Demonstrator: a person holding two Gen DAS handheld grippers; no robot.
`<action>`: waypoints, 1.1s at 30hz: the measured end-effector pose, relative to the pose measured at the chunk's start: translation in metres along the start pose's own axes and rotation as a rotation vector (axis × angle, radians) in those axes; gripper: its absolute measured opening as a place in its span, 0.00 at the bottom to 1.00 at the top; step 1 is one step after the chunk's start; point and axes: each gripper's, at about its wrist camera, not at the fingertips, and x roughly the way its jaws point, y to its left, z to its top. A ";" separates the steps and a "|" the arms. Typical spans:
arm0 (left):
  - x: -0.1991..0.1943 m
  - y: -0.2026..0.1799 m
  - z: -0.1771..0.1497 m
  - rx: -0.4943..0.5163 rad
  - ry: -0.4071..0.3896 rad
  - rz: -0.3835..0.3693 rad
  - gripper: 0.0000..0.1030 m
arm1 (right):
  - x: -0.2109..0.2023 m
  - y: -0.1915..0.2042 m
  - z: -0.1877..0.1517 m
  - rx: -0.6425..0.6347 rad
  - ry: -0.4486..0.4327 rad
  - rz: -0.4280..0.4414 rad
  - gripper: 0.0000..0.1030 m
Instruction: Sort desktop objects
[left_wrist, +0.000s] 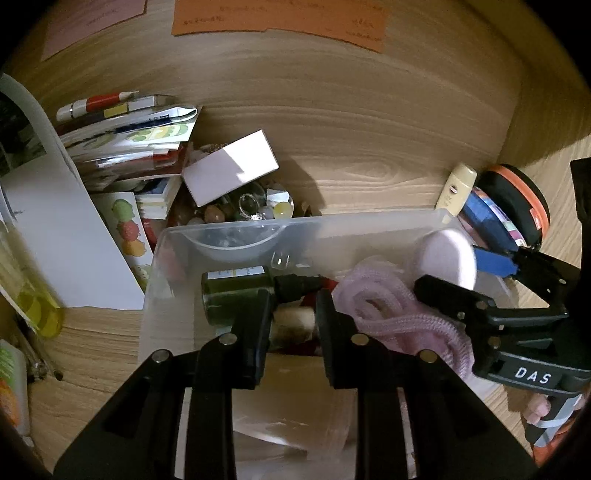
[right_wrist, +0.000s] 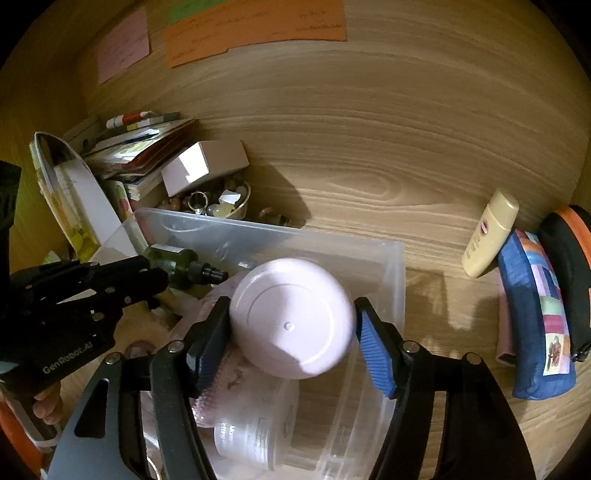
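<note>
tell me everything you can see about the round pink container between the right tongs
The round pink container is a smooth, glossy, pale pink case, probably plastic, with a raised ring and a small central nub on the face toward the camera. It is tilted on edge over the clear plastic bin, between the right tongs. A gap shows at the blue pad.

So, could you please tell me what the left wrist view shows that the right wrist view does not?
Only the left wrist view shows pencils lying at the desk's left edge. Only the right wrist view shows a white labelled jar inside the clear bin. Both show the green spray bottle, pink round case, cream tube and patchwork pouch.
</note>
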 end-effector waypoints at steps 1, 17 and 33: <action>-0.001 0.000 -0.001 0.001 -0.002 0.001 0.30 | 0.000 0.001 0.000 -0.003 0.000 -0.005 0.66; -0.048 -0.016 0.000 0.058 -0.152 0.048 0.59 | -0.053 0.004 0.000 0.011 -0.081 -0.037 0.76; -0.104 -0.008 -0.044 0.068 -0.181 0.047 0.74 | -0.117 0.000 -0.048 0.009 -0.151 -0.059 0.76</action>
